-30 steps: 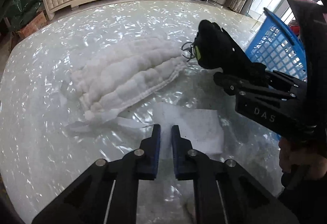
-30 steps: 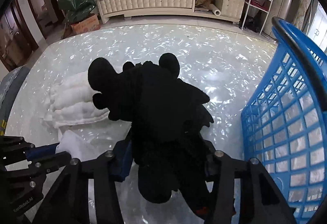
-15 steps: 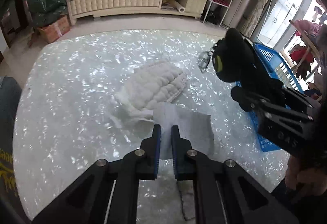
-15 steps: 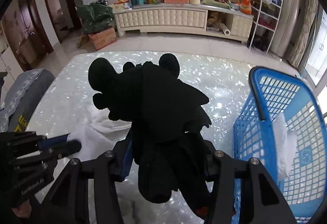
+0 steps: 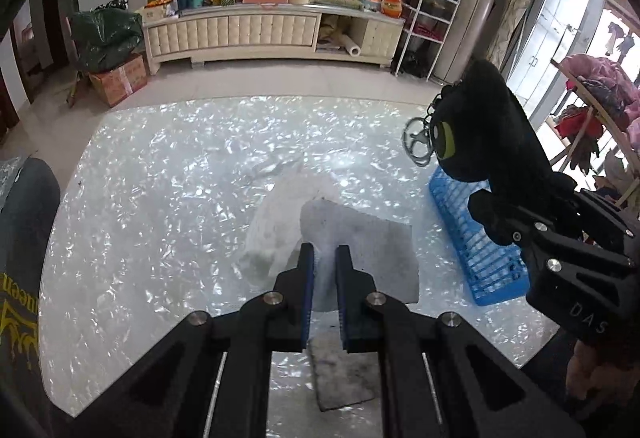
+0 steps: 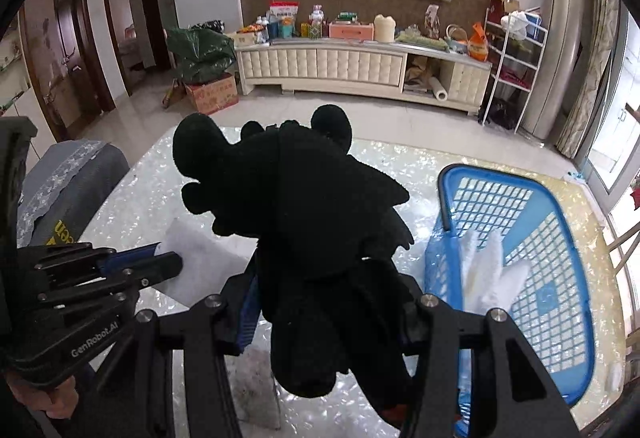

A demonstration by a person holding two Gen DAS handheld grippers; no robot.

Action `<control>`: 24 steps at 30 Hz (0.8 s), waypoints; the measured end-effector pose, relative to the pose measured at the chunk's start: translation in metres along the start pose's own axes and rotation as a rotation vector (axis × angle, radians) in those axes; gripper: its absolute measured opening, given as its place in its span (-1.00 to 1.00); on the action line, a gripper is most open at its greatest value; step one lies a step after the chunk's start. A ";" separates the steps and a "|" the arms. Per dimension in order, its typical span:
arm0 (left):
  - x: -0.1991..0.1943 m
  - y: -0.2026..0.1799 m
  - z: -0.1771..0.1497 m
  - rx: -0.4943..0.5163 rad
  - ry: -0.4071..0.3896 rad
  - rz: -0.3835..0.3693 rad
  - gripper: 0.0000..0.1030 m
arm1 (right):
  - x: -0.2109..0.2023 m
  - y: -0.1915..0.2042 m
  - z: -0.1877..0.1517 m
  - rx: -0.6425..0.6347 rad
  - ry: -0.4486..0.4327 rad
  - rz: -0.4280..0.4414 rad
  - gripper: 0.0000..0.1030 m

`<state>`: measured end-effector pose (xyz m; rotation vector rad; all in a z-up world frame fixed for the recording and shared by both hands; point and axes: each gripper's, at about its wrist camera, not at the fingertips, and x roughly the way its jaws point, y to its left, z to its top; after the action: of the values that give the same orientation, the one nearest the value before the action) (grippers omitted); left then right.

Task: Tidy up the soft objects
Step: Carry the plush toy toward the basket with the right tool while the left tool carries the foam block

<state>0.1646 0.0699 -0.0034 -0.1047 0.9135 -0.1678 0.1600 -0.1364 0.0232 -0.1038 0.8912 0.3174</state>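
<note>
My left gripper (image 5: 324, 256) is shut on the edge of a thin white-grey cloth (image 5: 368, 246), which hangs from it above the pearly table (image 5: 160, 198). Under it, blurred, a white quilted towel (image 5: 272, 226) lies on the table. My right gripper (image 6: 326, 310) is shut on a black plush toy (image 6: 296, 206), gripped around its lower body with the head pointing away. In the left wrist view the plush toy (image 5: 480, 126) shows a yellow eye and a metal key ring (image 5: 418, 146). The left gripper (image 6: 160, 262) and its cloth (image 6: 200, 258) sit left of the toy.
A blue plastic basket (image 6: 560, 238) stands on the table at the right, with a white cloth (image 6: 492, 278) inside; its wall shows as the basket (image 5: 472, 250) in the left wrist view. A grey covered seat (image 5: 24, 218) borders the table's left edge. A cream cabinet (image 6: 340, 66) stands far behind.
Both grippers have risen away from the table, each keeping its load. The table looks smaller, the room beyond has come into view, and the basket's inside now shows.
</note>
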 end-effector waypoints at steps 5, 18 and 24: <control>-0.008 -0.012 -0.001 0.011 -0.023 -0.004 -0.83 | -0.009 -0.014 -0.001 0.015 -0.023 -0.009 -0.04; -0.023 -0.053 -0.002 0.063 -0.059 -0.014 -0.82 | -0.033 -0.049 -0.012 0.090 -0.056 -0.084 -0.03; -0.019 -0.066 -0.004 0.080 -0.055 -0.024 -0.82 | -0.031 -0.071 -0.034 0.137 -0.017 -0.128 -0.03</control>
<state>0.1432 0.0086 0.0192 -0.0458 0.8498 -0.2220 0.1386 -0.2179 0.0234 -0.0313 0.8824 0.1376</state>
